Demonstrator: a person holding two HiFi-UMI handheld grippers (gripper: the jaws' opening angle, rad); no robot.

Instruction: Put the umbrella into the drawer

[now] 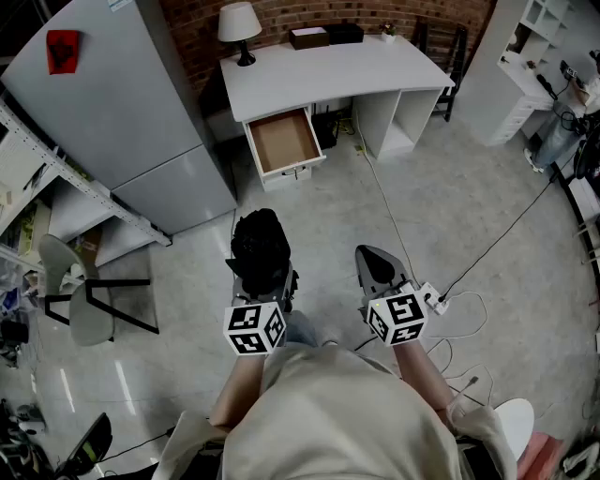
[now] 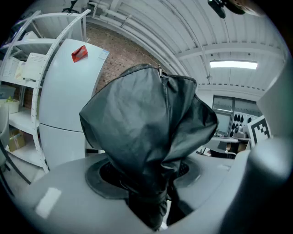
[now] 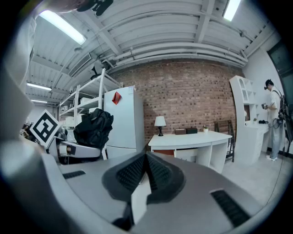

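Observation:
A folded black umbrella (image 1: 260, 244) sticks up and forward out of my left gripper (image 1: 262, 274), whose jaws are closed on its lower end. In the left gripper view the crumpled black fabric of the umbrella (image 2: 149, 137) fills the middle and hides the fingertips. My right gripper (image 1: 378, 267) is shut with nothing between its pads (image 3: 145, 170); the umbrella (image 3: 94, 128) shows at its left. The open drawer (image 1: 284, 142) hangs out of the white desk (image 1: 328, 75) far ahead, its brown bottom bare.
A grey fridge (image 1: 122, 122) stands left of the desk, with white shelving (image 1: 56, 178) and a chair (image 1: 80, 291) further left. A lamp (image 1: 239, 28) and boxes sit on the desk. Cables and a power strip (image 1: 436, 300) lie on the floor at the right.

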